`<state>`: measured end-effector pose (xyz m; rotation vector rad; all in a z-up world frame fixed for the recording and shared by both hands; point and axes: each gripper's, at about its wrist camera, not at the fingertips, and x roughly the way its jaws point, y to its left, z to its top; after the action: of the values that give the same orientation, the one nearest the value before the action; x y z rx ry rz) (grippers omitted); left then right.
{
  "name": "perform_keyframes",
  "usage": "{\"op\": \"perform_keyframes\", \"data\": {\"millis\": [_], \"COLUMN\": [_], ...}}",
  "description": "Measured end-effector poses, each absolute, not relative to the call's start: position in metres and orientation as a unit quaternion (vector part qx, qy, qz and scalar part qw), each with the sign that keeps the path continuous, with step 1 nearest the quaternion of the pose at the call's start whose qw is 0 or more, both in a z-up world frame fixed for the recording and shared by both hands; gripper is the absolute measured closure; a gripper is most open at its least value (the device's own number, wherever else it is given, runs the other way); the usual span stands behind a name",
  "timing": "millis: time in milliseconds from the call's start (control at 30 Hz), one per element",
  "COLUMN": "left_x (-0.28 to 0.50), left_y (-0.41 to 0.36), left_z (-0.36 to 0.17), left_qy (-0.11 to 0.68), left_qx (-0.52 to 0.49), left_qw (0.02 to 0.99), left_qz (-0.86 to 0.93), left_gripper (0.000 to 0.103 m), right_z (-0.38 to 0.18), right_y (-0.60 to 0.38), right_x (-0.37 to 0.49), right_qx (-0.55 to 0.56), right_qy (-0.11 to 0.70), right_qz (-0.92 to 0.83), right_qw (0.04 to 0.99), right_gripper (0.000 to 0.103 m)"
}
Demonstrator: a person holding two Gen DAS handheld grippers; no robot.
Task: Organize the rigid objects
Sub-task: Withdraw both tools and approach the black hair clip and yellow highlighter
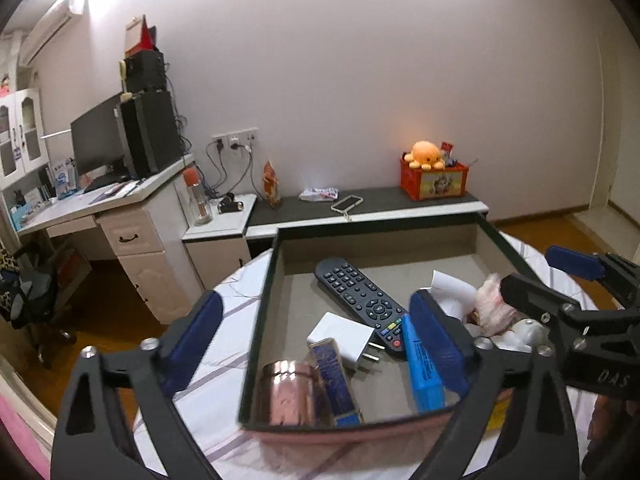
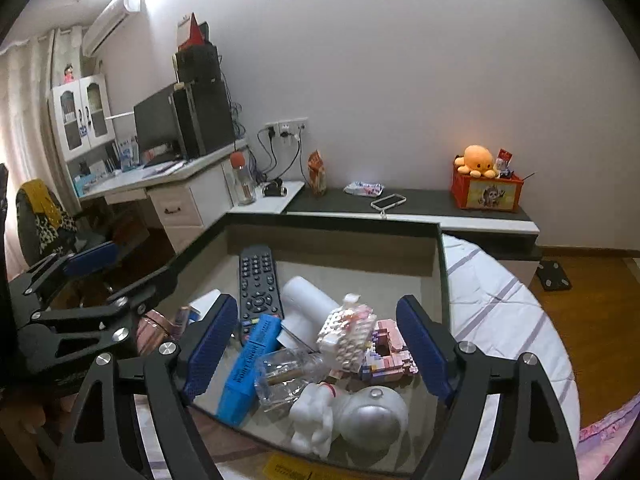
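A dark-rimmed box (image 1: 262,312) (image 2: 442,276) stands on a round table with a striped cloth. It holds a black remote (image 1: 360,300) (image 2: 258,280), a white charger (image 1: 344,338), a copper tin (image 1: 290,392), a dark blue carton (image 1: 334,380), a blue case (image 1: 424,372) (image 2: 246,368), a clear bottle (image 2: 286,376), a white astronaut figure (image 2: 360,416), a block model (image 2: 384,354) and a bagged white toy (image 2: 348,336). My left gripper (image 1: 316,324) is open and empty above the box's left part. My right gripper (image 2: 316,340) is open and empty above its right part.
The striped table (image 2: 500,312) extends around the box. Behind it runs a low dark shelf (image 1: 380,200) with a phone case (image 1: 347,203), a snack bag and an orange crate (image 1: 434,180) with a plush octopus. A desk (image 1: 120,204) with a monitor stands at left.
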<state>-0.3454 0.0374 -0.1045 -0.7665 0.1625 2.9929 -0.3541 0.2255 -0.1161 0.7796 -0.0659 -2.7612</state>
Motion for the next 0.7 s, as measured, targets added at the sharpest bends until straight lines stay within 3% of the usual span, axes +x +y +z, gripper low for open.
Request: {"op": "perform_keyframes", "data": {"millis": [133, 233, 700], "left_x": [-0.319, -0.293, -0.183], "left_y": [0.024, 0.017, 0.016], "left_z": [-0.087, -0.075, -0.033], "left_qy": [0.035, 0.02, 0.038], "left_qx": [-0.231, -0.214, -0.145], "left_qw": [0.017, 0.019, 0.024], "left_qz": [0.972, 0.976, 0.988], "left_gripper": [0.0, 0.0, 0.0], "right_z": [-0.097, -0.081, -0.036], "right_y": [0.227, 0.226, 0.221], "right_x": [-0.328, -0.3, -0.19], "right_qx": [0.245, 0.213, 0.125], "right_qy": [-0.023, -0.017, 0.016], "right_qz": [-0.961, -0.97, -0.988], "right_qw": [0.126, 0.119, 0.086], "right_gripper": [0.019, 0.011, 0.011]}}
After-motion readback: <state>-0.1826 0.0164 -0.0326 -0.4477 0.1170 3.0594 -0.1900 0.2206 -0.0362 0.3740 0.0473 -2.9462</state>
